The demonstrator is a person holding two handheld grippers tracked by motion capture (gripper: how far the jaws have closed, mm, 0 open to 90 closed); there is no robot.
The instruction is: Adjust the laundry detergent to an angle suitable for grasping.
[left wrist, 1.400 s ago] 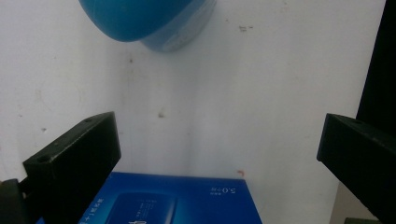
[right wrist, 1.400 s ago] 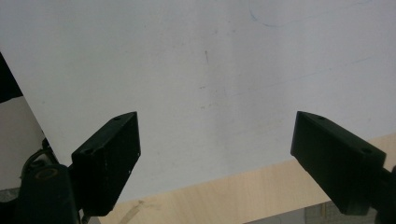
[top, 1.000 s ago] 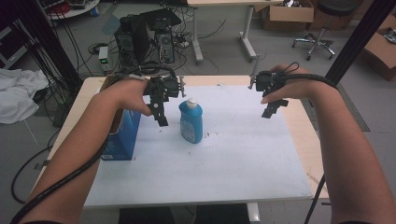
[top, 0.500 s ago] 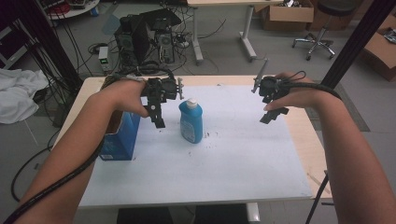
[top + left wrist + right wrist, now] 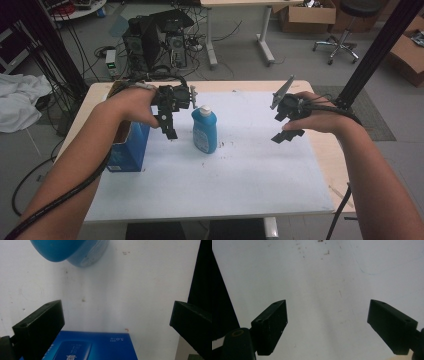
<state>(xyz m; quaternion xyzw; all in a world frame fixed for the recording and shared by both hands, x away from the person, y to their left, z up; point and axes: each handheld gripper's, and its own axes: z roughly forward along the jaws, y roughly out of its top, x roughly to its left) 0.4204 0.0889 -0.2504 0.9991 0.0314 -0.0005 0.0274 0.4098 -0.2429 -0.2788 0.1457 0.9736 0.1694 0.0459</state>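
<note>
A blue bottle (image 5: 204, 131) with a white cap stands upright near the middle of the white table top (image 5: 240, 170). A blue box (image 5: 127, 147) stands at the table's left side. My left gripper (image 5: 169, 127) hangs open between box and bottle, above the table. In the left gripper view its jaws stand wide apart, with the blue box (image 5: 92, 346) low between them and the bottle (image 5: 72, 251) at the top. My right gripper (image 5: 288, 131) hovers open over the right part of the table, well clear of the bottle. Its jaws frame bare white surface (image 5: 327, 290).
Beyond the table's far edge stand computer towers (image 5: 160, 35) amid tangled cables, and another table's leg (image 5: 262, 35). A black post (image 5: 375, 55) rises at the right. White cloth (image 5: 20, 107) lies on the floor at the left. Cardboard boxes (image 5: 305, 12) sit at the back.
Both hands have drawn slightly nearer the person and lower over the table. Both grippers stay open. Bottle and box have not moved.
</note>
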